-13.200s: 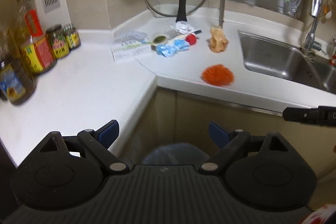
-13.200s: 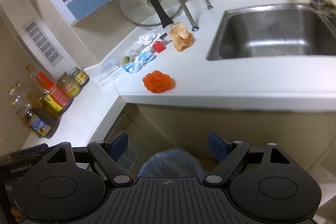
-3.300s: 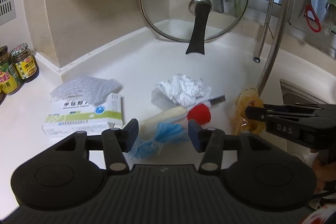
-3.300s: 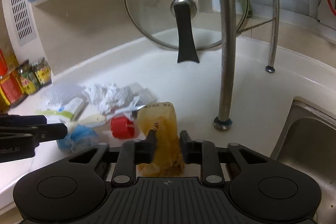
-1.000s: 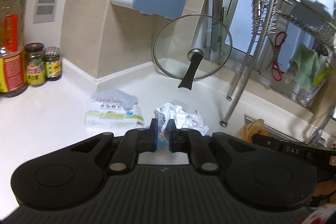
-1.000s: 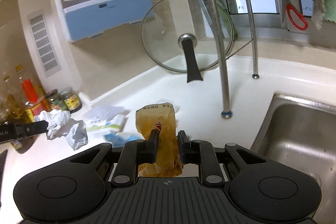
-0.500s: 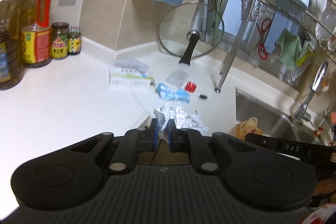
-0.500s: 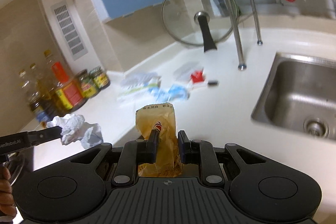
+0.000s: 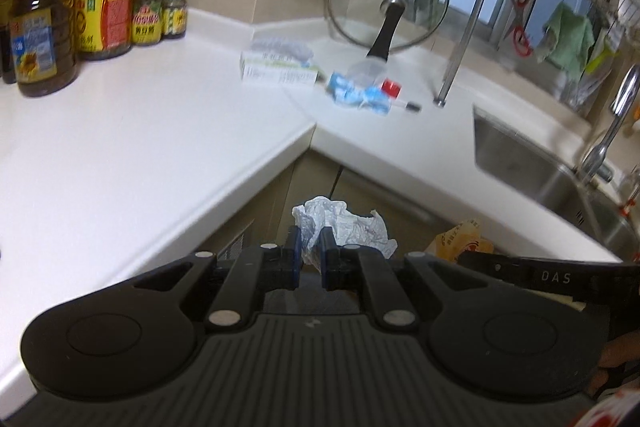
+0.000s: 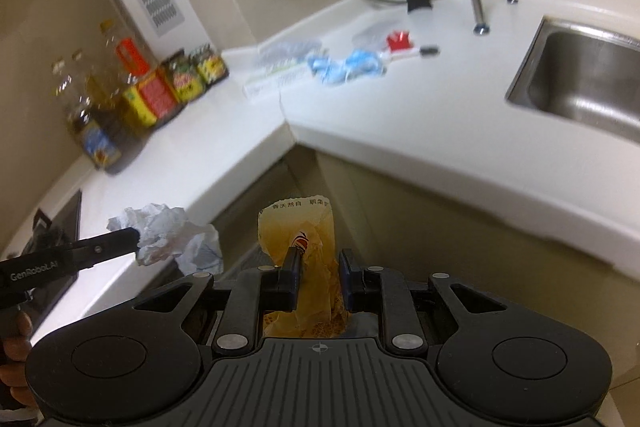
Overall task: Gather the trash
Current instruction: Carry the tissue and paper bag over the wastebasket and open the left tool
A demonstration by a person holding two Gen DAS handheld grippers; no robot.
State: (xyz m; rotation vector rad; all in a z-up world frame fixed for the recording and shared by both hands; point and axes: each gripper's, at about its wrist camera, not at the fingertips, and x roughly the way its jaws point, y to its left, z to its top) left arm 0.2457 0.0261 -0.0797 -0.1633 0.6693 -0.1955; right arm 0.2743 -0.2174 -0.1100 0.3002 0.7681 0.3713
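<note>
Left gripper (image 9: 309, 253): clamps crumpled white paper (image 9: 340, 225).
Right gripper (image 10: 318, 277): clamps creased yellow wrapper (image 10: 306, 251).
Change: both now off the counter (image 9: 160, 131) edge.

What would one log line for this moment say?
left gripper: shut on crumpled paper | right gripper: shut on yellow wrapper | counter: blue wrapper left

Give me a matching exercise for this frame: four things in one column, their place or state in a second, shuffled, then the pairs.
1. crumpled white paper
2. yellow wrapper
3. glass lid
4. red cap

A. leaning upright against the wall
B. clamped in the left gripper
C. lying on the counter
D. clamped in the right gripper

Pairs: 1-B, 2-D, 3-A, 4-C
</note>
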